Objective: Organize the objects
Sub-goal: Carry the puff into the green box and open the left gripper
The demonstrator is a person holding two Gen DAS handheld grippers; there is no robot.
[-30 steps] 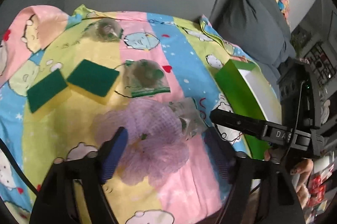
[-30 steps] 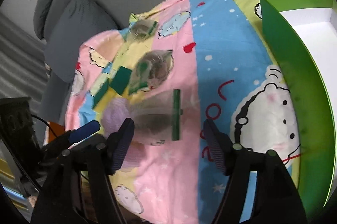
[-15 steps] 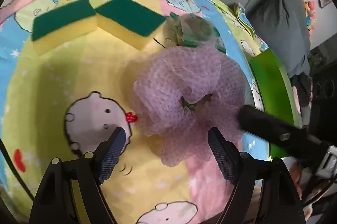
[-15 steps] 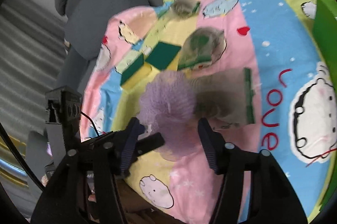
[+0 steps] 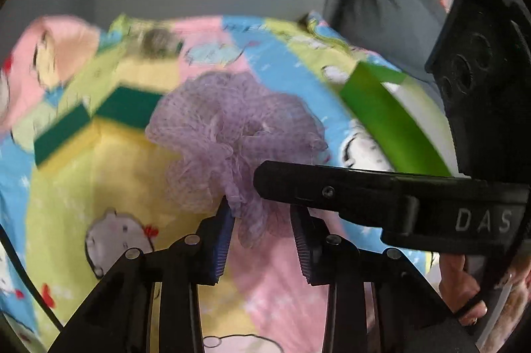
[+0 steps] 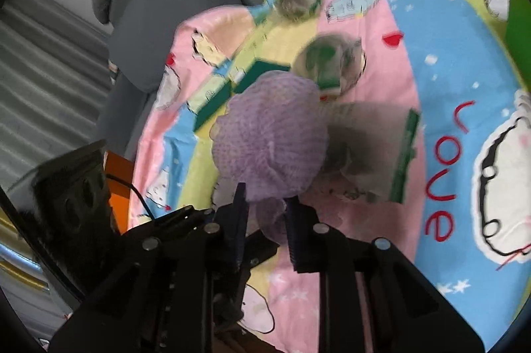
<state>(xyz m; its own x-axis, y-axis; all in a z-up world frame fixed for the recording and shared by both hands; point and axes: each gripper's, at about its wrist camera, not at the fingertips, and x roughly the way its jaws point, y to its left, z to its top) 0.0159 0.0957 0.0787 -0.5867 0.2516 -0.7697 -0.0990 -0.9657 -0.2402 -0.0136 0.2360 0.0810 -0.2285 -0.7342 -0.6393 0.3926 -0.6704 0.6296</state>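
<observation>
Purple mesh puff [image 5: 232, 133] pinched from two sides over the cartoon blanket [image 5: 99, 173].

The left gripper [image 5: 262, 220] and the right gripper [image 6: 265, 207] each clamp the puff's near fringe. Beyond it lie two green-topped sponges [image 5: 126, 104] on the left, clear zip bags [image 6: 371, 147] to the right, and a green box [image 5: 385, 117] far right.

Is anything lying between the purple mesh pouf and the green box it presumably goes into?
Nothing visible does. The purple mesh pouf is pinched by both the left gripper and the right gripper; only bare blanket lies between it and the green box.
</observation>
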